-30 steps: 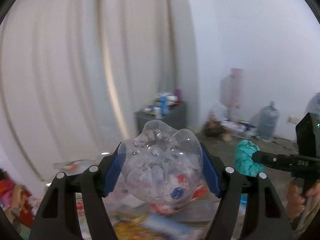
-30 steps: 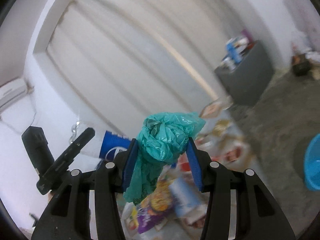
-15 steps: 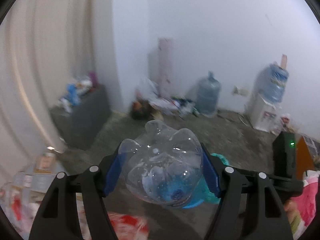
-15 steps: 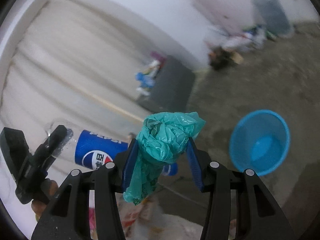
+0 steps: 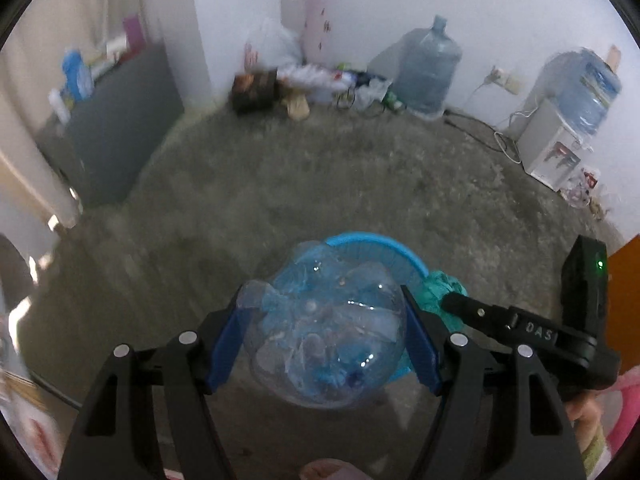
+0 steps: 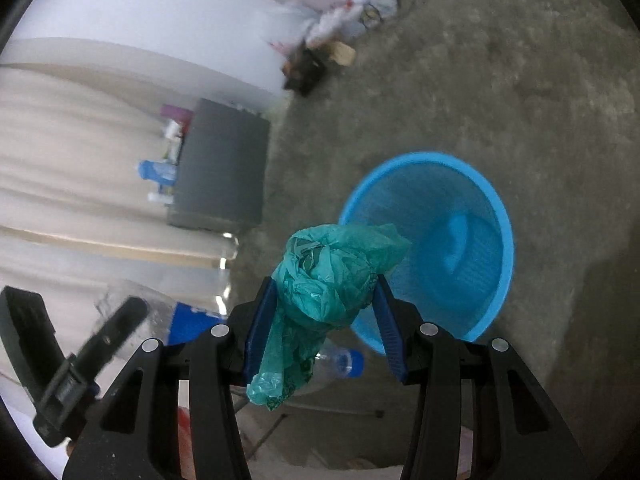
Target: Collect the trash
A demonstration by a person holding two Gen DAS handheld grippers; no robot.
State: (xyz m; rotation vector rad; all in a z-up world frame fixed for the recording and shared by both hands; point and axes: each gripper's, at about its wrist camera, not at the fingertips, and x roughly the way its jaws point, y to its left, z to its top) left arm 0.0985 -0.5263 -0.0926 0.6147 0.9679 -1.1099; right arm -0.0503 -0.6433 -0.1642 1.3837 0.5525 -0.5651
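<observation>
Grey concrete floor [image 5: 320, 184] filled both views, with a dark grey cabinet [image 5: 116, 128] against the pale curtain [image 6: 80, 184] and two large clear water jugs [image 5: 428, 68] by the white wall. On the floor stood the round sky-blue plastic mesh basket [image 6: 436, 248], its mouth open upward. My left claw [image 5: 324, 344] was clenched on a clear crumpled plastic bottle [image 5: 324, 340], base toward the camera, held above the basket's near rim; the right-wrist view showed its blue label and blue cap. My right claw [image 6: 322, 320] was clamped on a wadded teal plastic bag [image 6: 328, 280], a loose tail hanging below the blue pads [image 6: 256, 328]; the wad sat just beside the basket's left rim, above the floor. Both pieces of trash were off the floor, in my grip, near each other.
</observation>
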